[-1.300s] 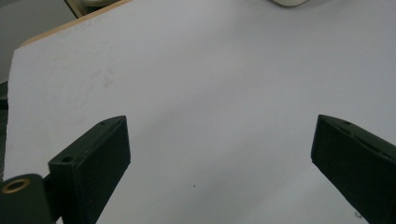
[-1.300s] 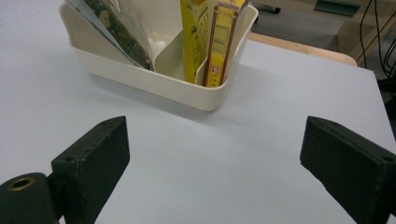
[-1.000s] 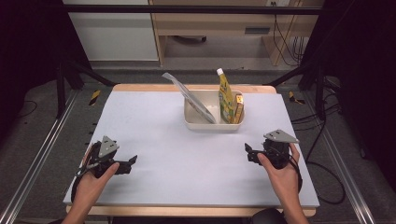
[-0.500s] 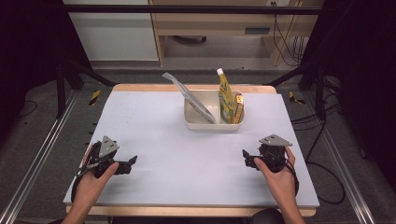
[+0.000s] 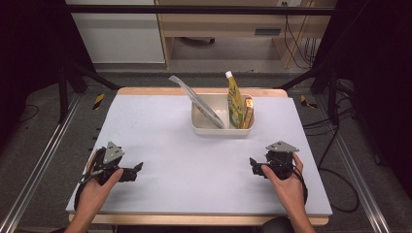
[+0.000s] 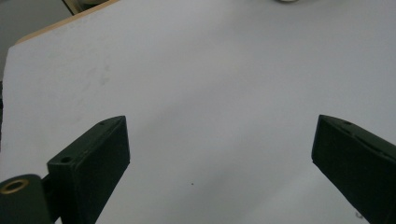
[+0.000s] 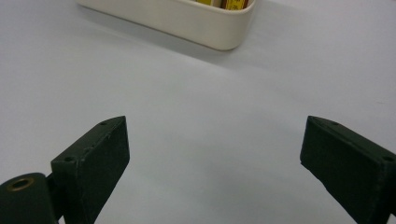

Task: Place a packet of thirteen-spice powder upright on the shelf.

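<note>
A cream bin (image 5: 214, 129) stands at the far middle of the white table top (image 5: 165, 131). In it lean a silvery flat pouch (image 5: 197, 101), a yellow squeeze pouch with a white cap (image 5: 235, 99) and a small orange-yellow box (image 5: 248, 111). My left gripper (image 5: 138, 169) rests low at the near left, held by a hand, jaws wide apart over bare table (image 6: 219, 140). My right gripper (image 5: 252, 165) sits at the near right, also open with nothing between its jaws (image 7: 212, 154). The right gripper view looks toward the bin (image 7: 187, 21).
The table's wooden edge (image 5: 194, 219) runs along the near side. Metal rails (image 5: 34, 170) flank the table on the floor. A wooden desk and cables (image 5: 291, 34) stand behind the table. Dark drapes hang at both sides.
My right gripper has drifted slightly toward the near edge and left. The left gripper and the things in the bin have stayed put.
</note>
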